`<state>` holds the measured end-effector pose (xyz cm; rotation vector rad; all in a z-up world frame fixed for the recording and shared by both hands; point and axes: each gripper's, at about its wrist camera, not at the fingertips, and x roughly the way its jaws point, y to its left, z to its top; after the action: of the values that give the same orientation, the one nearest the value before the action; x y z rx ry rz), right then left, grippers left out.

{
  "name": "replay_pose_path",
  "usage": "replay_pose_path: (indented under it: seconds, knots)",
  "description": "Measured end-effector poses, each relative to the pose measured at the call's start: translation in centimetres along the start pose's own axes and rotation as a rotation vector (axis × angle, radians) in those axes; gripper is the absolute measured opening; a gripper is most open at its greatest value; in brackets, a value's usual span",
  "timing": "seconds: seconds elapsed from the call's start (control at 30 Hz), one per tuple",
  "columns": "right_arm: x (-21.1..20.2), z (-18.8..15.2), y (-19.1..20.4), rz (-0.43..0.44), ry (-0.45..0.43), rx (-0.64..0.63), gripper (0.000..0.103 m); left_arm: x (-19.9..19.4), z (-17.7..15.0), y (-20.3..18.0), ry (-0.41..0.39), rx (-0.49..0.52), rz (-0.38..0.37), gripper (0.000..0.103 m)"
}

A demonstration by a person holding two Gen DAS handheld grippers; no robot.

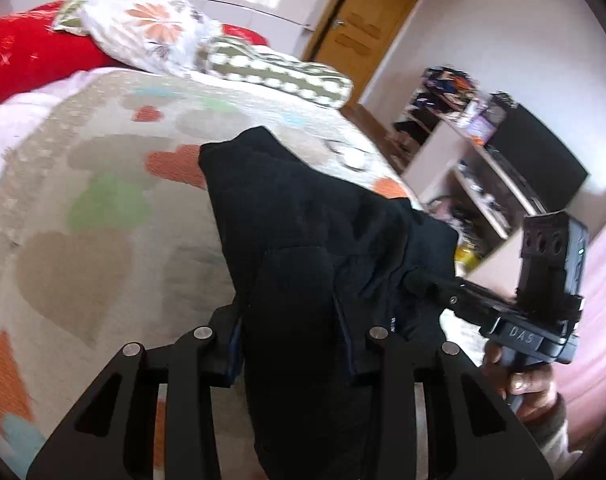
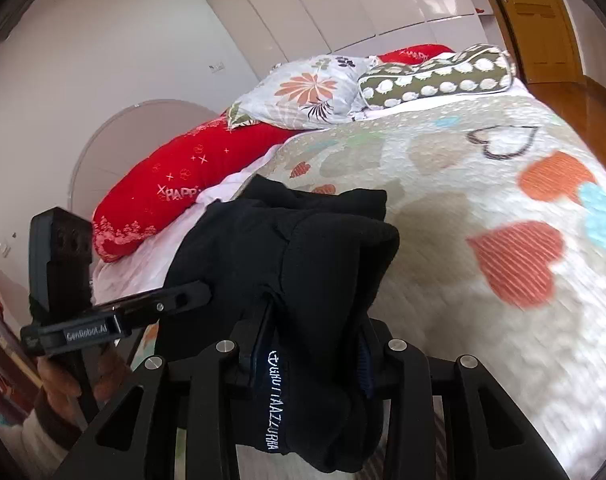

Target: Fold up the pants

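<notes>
The black pants (image 1: pixel 311 248) hang bunched between my two grippers, held up above the bed. My left gripper (image 1: pixel 295 344) is shut on the pants, with cloth draped over its fingers. My right gripper (image 2: pixel 311 344) is shut on the pants (image 2: pixel 295 240) too, next to a strip of white lettering (image 2: pixel 271 400). In the left wrist view the right gripper (image 1: pixel 419 280) reaches into the cloth from the right. In the right wrist view the left gripper (image 2: pixel 199 292) enters the cloth from the left. The two grippers are close together.
A quilt with heart patterns (image 1: pixel 95 184) covers the bed (image 2: pixel 483 208). A red bolster (image 2: pixel 175 184), a floral pillow (image 2: pixel 307 88) and a dotted cushion (image 2: pixel 435 76) lie at the head. A shelf unit with a black TV (image 1: pixel 535 160) and a wooden door (image 1: pixel 363 28) stand right.
</notes>
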<state>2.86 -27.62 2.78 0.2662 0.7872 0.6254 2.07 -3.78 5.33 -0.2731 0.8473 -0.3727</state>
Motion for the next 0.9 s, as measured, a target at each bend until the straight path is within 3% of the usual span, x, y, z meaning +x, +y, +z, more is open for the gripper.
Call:
replay_pose_path:
  seconds: [0.1,0.17,0.2,0.27,0.37,0.47,0.6,0.7,0.83,0.9]
  knots:
    - [4.4,0.3,0.0,-0.097,0.082,-0.029,0.040,2.9,0.0,2.9,0.061,-0.042,0.067,0.037]
    - [6.3,0.0,0.0,-0.198,0.123,-0.067,0.050,4.5,-0.5,4.1,0.099,-0.075,0.098,0.048]
    - [6.1,0.0,0.0,-0.210,0.119,-0.069,0.053,4.6,-0.7,4.6,0.089,-0.089,0.099,0.058]
    - [4.9,0.1,0.1,-0.210,0.093,-0.064,0.053,4.0,-0.9,4.5,0.064,-0.080,0.134,0.065]
    - [2.8,0.5,1.1,-0.274,0.057,-0.109,0.054,2.7,-1.0,3.5,0.032,-0.053,0.205,0.067]
    - [1.3,1.0,2.3,-0.238,0.020,-0.138,0.054,1.7,-1.2,1.9,-0.003,-0.009,0.269,0.067]
    - [1.7,1.9,3.9,-0.217,0.008,-0.190,0.051,1.3,-1.7,0.5,-0.028,0.006,0.277,0.072]
    - [4.0,2.4,3.7,-0.217,0.049,-0.194,0.040,2.0,-2.6,-0.2,-0.019,0.020,0.295,0.072]
    - [8.2,1.8,2.2,-0.258,0.121,-0.184,0.039,3.6,-3.4,0.3,0.006,0.002,0.307,0.074]
    - [8.5,1.7,2.0,-0.247,0.115,-0.174,0.039,3.7,-3.6,0.5,-0.004,-0.015,0.305,0.080]
